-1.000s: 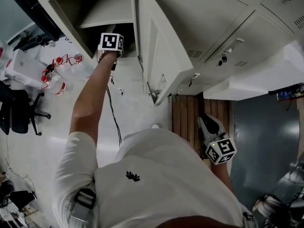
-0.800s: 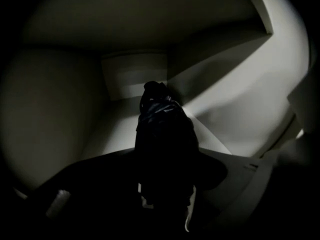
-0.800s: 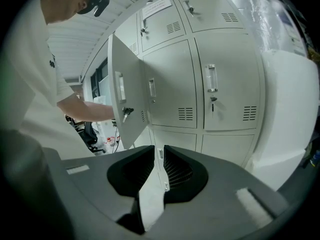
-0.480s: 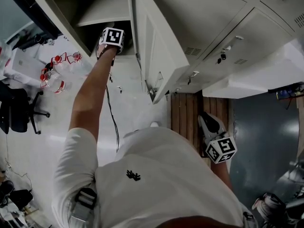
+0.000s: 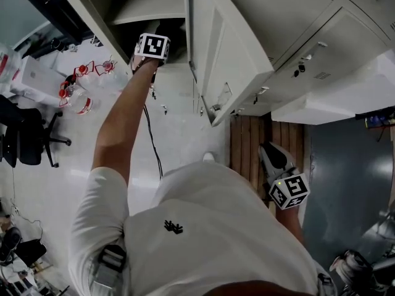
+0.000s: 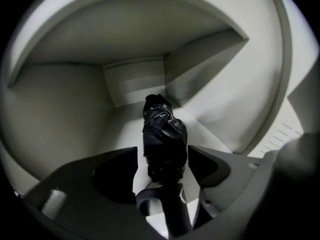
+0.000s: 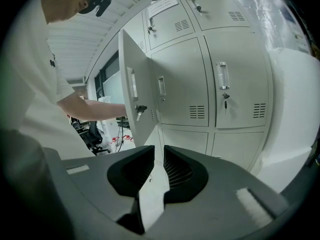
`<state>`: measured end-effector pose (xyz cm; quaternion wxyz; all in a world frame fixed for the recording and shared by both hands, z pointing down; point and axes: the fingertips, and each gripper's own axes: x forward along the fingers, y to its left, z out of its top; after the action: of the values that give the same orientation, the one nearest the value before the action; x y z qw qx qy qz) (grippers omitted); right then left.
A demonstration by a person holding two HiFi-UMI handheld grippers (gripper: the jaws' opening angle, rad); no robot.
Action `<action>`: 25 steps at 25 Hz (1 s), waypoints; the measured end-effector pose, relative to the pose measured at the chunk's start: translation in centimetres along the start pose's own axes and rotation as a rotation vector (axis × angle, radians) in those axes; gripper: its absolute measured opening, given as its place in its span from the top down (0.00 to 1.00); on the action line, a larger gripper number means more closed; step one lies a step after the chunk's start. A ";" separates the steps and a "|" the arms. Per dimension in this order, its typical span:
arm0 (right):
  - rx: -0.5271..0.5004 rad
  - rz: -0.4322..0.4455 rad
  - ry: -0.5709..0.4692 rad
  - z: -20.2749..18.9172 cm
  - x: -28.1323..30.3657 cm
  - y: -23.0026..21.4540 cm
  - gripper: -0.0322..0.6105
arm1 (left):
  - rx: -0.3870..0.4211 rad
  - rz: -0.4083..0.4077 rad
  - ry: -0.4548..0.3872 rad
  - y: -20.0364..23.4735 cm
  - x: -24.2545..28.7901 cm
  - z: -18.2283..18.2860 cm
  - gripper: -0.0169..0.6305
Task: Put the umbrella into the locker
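A folded black umbrella (image 6: 164, 139) lies on the floor of the open locker (image 6: 132, 81), its handle end toward me. My left gripper (image 6: 162, 150) reaches into that locker with the umbrella between its jaws. The jaws have just been opening, and a gap shows on each side of the umbrella, so the gripper is open. In the head view the left gripper (image 5: 154, 42) sits at the locker's mouth (image 5: 117, 5), beside the open door (image 5: 222, 48). My right gripper (image 7: 159, 151) hangs low by my side (image 5: 278, 165), shut and holding nothing.
The open door (image 7: 134, 91) has a key in its lock (image 7: 140, 109). Closed lockers (image 7: 235, 79) fill the wall to the right. On the floor to the left stand red-capped bottles (image 5: 77, 94) and an office chair (image 5: 28, 137). A cable (image 5: 151, 143) trails below the locker.
The head view has shifted a little. The left gripper's cube stays at the locker's mouth and the right gripper hangs where it was.
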<state>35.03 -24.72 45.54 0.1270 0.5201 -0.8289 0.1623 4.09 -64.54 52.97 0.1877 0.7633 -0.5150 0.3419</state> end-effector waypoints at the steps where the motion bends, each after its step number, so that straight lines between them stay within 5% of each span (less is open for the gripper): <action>1: -0.003 0.005 -0.001 0.0 0.1 0.5 0.86 | -0.010 -0.013 -0.002 -0.1 -0.6 -0.3 0.41; 6: -0.011 0.040 -0.005 0.1 1.3 3.6 0.86 | 0.015 0.003 -0.091 1.3 -4.2 -0.4 0.41; 13: -0.038 0.101 -0.015 0.4 3.1 9.2 0.86 | -0.007 -0.110 -0.227 0.6 -10.6 -1.3 0.41; 25: -0.080 0.161 -0.031 0.3 4.2 17.3 0.86 | -0.009 -0.238 -0.295 -0.5 -19.9 -7.6 0.41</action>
<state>17.61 -21.29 44.46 0.1211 0.4486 -0.8758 0.1307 -2.65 -46.33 44.06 0.1525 0.8599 -0.4445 0.1994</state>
